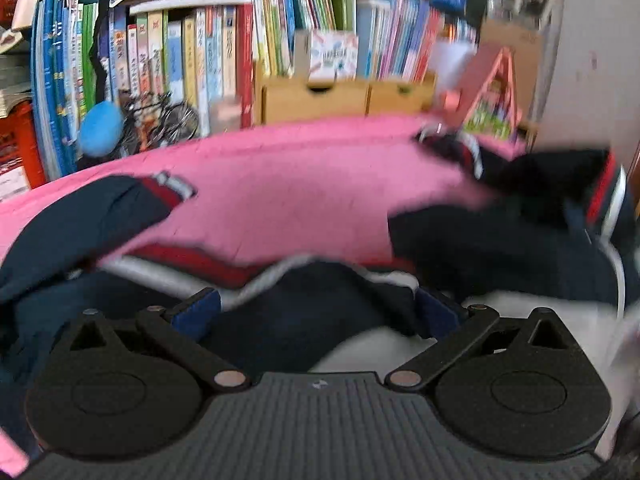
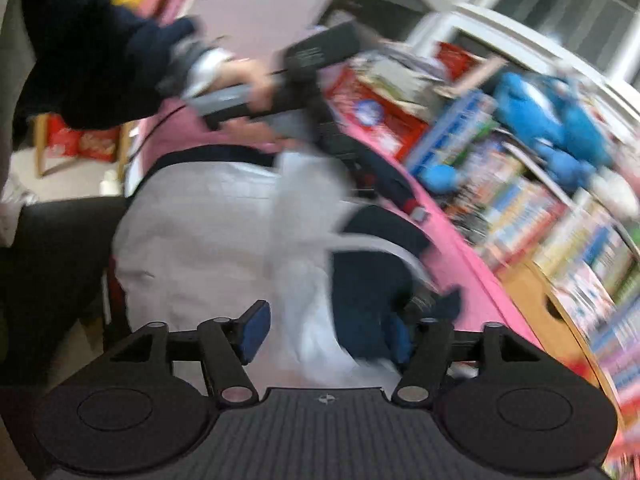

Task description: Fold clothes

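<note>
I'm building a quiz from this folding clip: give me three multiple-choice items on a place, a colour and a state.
1. The navy garment with red and white trim lies on: A a pink cloth surface; B a wooden floor; C a green chair.
2. The plush toy above the books is: A yellow; B blue; C brown.
3. The right claw is: A open; B clamped on a book; C out of view.

Answers: 1 A, pink shows around the garment; 2 B, plainly blue; 3 A, its pads stand wide apart.

Navy-and-white jacket (image 1: pixel 500 240) lies crumpled on pink surface (image 1: pixel 300 176).
</note>
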